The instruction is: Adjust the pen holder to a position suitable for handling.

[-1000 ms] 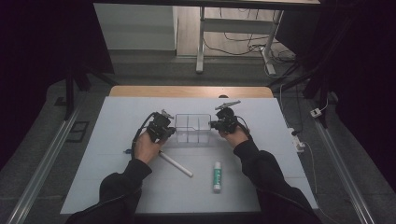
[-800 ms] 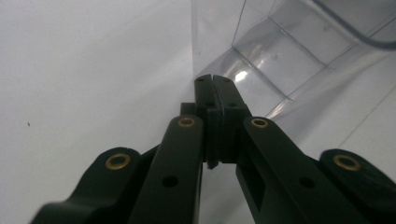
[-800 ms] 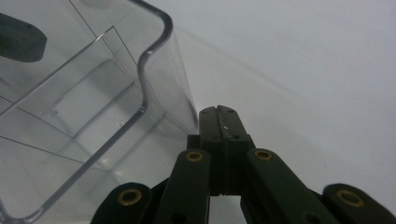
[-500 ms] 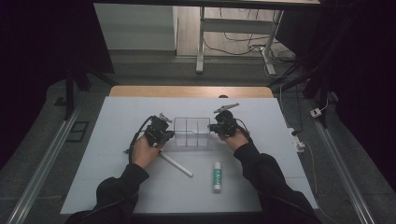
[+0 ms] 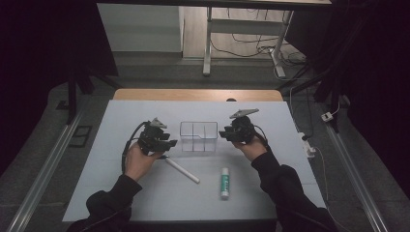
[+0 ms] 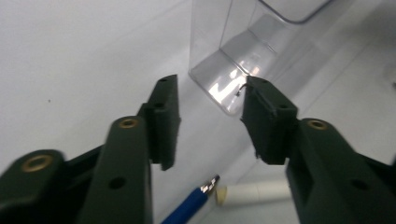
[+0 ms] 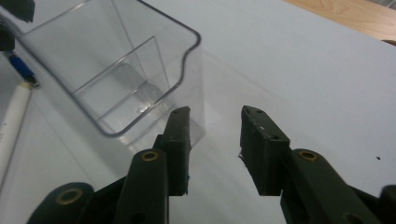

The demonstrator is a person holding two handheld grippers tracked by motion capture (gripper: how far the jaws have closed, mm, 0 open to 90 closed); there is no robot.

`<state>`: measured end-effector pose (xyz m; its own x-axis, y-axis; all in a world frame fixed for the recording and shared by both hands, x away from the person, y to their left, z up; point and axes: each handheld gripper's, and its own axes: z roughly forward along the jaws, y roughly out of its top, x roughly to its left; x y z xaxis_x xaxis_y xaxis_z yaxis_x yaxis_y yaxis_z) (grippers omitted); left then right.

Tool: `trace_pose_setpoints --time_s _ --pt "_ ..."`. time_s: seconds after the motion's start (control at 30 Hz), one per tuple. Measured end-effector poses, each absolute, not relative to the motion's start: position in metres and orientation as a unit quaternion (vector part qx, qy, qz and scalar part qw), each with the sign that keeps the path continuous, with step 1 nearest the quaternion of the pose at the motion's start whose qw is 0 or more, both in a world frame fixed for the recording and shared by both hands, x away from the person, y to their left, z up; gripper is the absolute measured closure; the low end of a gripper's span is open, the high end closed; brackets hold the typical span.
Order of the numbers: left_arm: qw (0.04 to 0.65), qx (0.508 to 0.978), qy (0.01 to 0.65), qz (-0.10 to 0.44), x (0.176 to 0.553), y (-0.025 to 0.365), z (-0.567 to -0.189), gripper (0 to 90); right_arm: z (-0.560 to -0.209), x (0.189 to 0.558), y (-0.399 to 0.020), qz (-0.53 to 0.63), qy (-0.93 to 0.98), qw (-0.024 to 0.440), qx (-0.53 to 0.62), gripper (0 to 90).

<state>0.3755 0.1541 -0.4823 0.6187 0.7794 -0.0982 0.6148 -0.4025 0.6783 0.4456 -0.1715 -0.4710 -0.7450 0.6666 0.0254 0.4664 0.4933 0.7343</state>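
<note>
While the clear divided organizer box [image 5: 198, 137] sits mid-table, the left gripper [image 5: 167, 143] and right gripper [image 5: 225, 135] flank it, jaws just opened, empty. It seems freshly released; next probably comes picking up the white pen [image 5: 182, 170] just in front of it.

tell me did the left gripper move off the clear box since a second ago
Yes. In the high view the left gripper has drawn back leftward from the clear box, leaving a gap. Its jaws have just been opening, with nothing between them.
</note>
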Motion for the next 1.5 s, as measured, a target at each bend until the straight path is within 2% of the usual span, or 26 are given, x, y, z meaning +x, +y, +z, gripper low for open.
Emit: trace_pose_setpoints --time_s 0.37,0.9,1.17,1.5 --pt "0.384 0.809 0.432 0.101 0.347 0.186 -0.473 32.5 -0.456 0.416 -0.179 0.397 0.854 0.112 0.317 45.5" --pt "0.389 0.821 0.406 0.097 0.323 0.199 -0.471 6.3 -0.447 0.358 -0.214 0.411 0.852 0.084 0.313 17.9" --pt "0.395 0.821 0.400 0.102 0.320 0.209 -0.476 1.0 -0.448 0.333 -0.229 0.402 0.852 0.091 0.323 4.7" --pt "0.392 0.817 0.409 0.105 0.320 0.215 -0.478 0.0 -0.453 0.302 -0.252 0.400 0.846 0.113 0.334 0.9"
